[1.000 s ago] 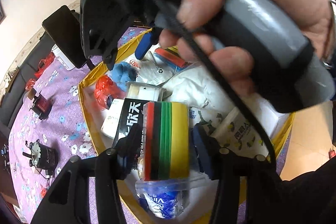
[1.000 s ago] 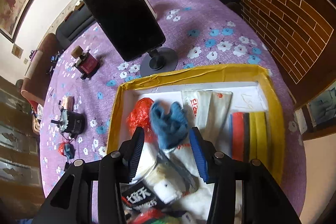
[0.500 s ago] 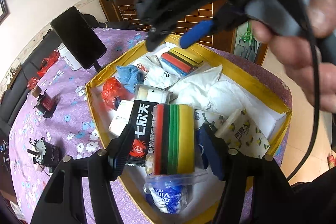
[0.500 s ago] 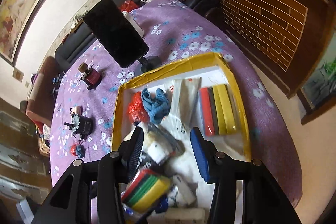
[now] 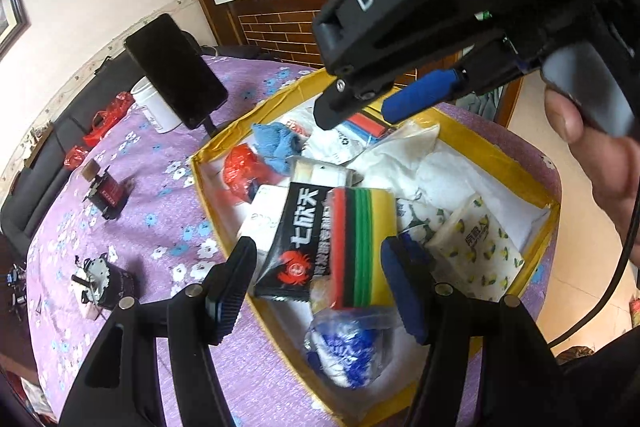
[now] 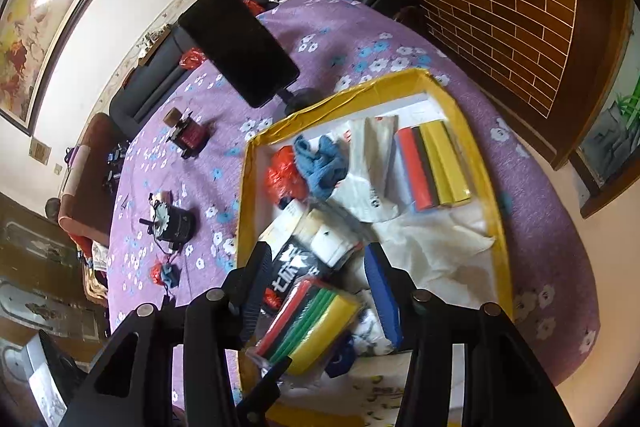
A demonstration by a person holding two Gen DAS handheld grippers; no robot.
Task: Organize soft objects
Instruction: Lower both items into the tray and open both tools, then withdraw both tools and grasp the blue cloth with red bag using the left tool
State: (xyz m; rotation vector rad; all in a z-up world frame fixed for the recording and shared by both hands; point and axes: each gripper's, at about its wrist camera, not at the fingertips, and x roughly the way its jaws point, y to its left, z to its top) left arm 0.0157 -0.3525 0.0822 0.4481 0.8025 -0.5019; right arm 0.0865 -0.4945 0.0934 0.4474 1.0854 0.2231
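The striped sponge pack lies low and centre in the left wrist frame, inside the yellow-rimmed box, its long axis running along the left gripper. Those jaws stand apart, empty. The right gripper, also parted and empty, hangs higher. The pack looks soft, plastic-wrapped and blocky.

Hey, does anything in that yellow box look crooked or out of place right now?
Yes. One striped sponge pack sits tilted on top of the pile near the front of the yellow box, leaning over a black snack bag. A matching sponge pack lies flat against the far side, so the tilted one looks out of place.
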